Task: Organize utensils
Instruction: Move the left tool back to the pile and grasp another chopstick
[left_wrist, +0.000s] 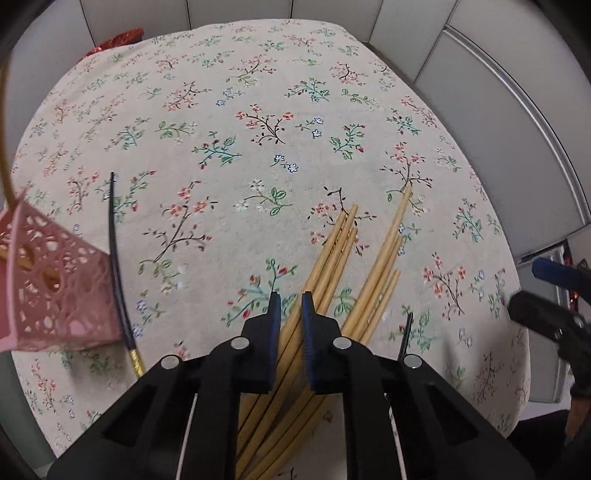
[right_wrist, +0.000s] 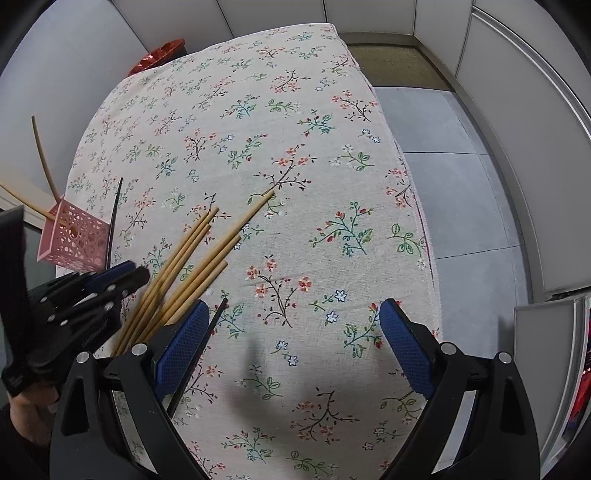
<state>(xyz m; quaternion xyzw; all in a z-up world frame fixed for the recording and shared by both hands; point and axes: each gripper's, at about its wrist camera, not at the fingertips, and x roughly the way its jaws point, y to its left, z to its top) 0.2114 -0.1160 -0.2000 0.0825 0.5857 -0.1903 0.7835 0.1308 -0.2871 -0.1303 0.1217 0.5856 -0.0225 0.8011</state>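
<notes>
A loose fan of bamboo chopsticks (left_wrist: 334, 266) lies on a floral tablecloth (left_wrist: 229, 122), directly under and ahead of the left gripper (left_wrist: 289, 308), whose blue-padded jaws stand narrowed to a slim gap right above the sticks; whether they are pinching one yet cannot be told from the left wrist view. The right gripper (right_wrist: 295, 325) hovers to the right of the pile with its jaws spread wide and nothing between them.

Off to the left gripper's left sits a pink openwork holder (left_wrist: 55, 291), tilted, with a stick or two already poking from it. A dark chopstick with a gold end (left_wrist: 117, 266) rests against the holder's near side, and a second dark chopstick (right_wrist: 201, 339) lies just beside the right gripper's left finger.

The bamboo sticks look light, stiff and smooth, so they are likely to roll or swivel if nipped near a tip. Because they overlap at the near ends and splay at the far ones, a single stick is probably best taken around mid-length, where it lies apart from its neighbours, squarely across the pads. The thin dark pair looks slicker and may slip more readily.
</notes>
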